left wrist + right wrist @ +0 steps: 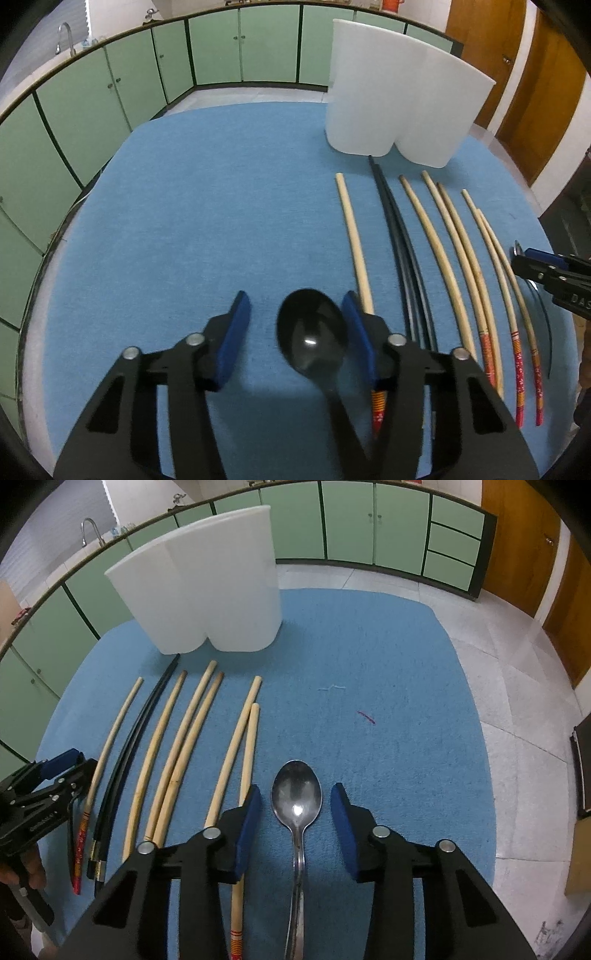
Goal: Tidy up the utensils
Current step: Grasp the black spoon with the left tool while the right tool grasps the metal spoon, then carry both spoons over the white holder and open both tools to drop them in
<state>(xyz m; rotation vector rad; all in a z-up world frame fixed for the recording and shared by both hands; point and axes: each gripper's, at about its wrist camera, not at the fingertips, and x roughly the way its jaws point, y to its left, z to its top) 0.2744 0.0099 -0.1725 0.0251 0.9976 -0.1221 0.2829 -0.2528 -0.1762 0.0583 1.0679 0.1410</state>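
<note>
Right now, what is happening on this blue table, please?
A person holds a gripper in each hand. The left gripper is open around a black spoon; the right gripper is open around a metal spoon. Neither is gripped. Chopsticks lie in a row between them, and the white holder stands behind.
</note>
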